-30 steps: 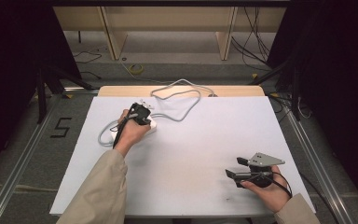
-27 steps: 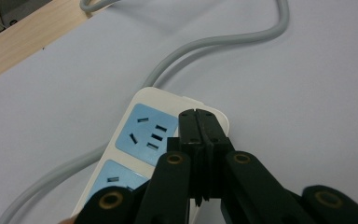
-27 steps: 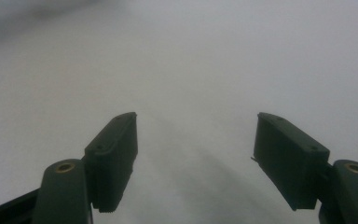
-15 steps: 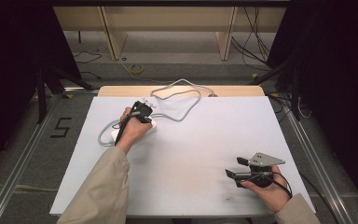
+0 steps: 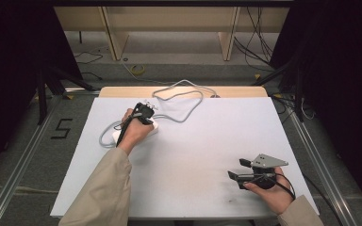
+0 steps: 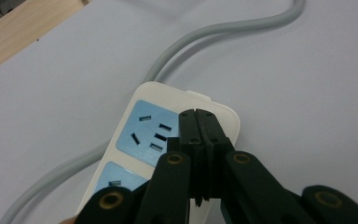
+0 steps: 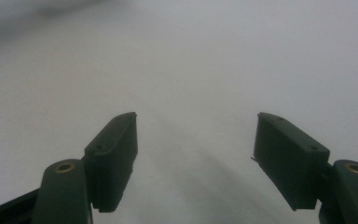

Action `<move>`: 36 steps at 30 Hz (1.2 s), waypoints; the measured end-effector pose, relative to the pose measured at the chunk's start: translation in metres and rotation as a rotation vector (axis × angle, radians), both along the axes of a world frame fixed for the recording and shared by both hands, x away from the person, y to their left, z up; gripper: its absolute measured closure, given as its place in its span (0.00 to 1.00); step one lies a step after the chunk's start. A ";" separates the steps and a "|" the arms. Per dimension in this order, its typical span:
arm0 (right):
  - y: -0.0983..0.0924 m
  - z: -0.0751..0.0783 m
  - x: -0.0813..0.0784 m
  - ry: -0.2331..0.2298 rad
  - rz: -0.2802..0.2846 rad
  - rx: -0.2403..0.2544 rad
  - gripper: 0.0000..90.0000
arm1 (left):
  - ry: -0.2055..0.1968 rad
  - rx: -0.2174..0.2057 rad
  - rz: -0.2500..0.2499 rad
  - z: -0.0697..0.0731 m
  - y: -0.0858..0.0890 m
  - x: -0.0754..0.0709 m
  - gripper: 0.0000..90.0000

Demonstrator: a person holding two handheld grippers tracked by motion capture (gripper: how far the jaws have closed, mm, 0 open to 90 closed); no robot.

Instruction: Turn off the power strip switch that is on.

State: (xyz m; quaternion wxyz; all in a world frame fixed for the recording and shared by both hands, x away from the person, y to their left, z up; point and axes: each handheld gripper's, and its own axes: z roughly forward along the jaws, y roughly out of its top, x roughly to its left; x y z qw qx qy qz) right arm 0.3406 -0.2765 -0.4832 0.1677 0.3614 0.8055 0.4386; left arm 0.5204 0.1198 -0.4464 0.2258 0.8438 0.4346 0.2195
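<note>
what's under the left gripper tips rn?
The left gripper, jaws closed together, sits over the white power strip, by its blue socket panel. Grey cord leads away. Whether the tips touch the strip, and what's directly beneath them, is covered.

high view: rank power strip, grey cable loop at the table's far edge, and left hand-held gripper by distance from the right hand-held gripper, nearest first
From the right hand-held gripper, near right of the table:
1. Left hand-held gripper, left of centre, and power strip under it: too close to call.
2. Grey cable loop, at the far edge, centre.
</note>
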 end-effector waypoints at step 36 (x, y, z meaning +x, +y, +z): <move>0.000 0.000 0.000 -0.001 0.002 -0.001 0.34 | 0.022 0.029 0.003 -0.002 -0.002 0.001 1.00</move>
